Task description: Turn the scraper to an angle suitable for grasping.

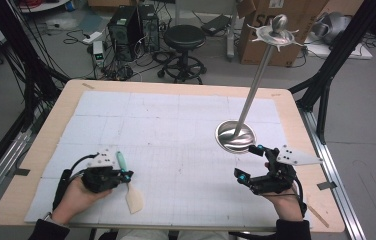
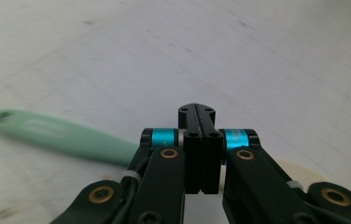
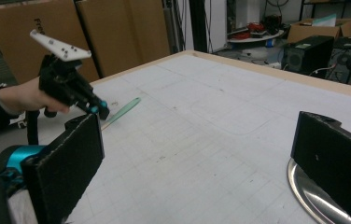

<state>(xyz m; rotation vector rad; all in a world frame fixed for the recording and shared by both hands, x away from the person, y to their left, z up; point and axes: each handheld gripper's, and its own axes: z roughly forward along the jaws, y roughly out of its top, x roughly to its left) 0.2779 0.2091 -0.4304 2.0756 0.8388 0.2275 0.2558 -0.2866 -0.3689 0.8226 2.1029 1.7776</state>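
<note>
**Green-handled spatula waits under a pressed-together claw**

Mint-green and cream, the spatula [image 1: 127, 183] lies flat on the white gridded mat [image 1: 176, 125] at the near left of the bench [image 1: 296, 107], handle pointing away from the person, pale blade toward them. The left claw [image 1: 125, 175] sits directly over its middle; in the left gripper view the jaws are pressed together with nothing visibly between them, and the handle [image 2: 61, 135] runs out to one side beneath. Whether the tips touch the tool cannot be told. The right claw [image 1: 248, 162] hovers spread wide and empty, just beside the round base of the steel hanging stand [image 1: 235, 136], whose pole leans up to a hooked crown. By the look of it, this is the pick-up step, not yet secured. The next move likely calls for spreading the left jaws, straddling the narrow handle, then pinching before lifting toward the stand.
</note>
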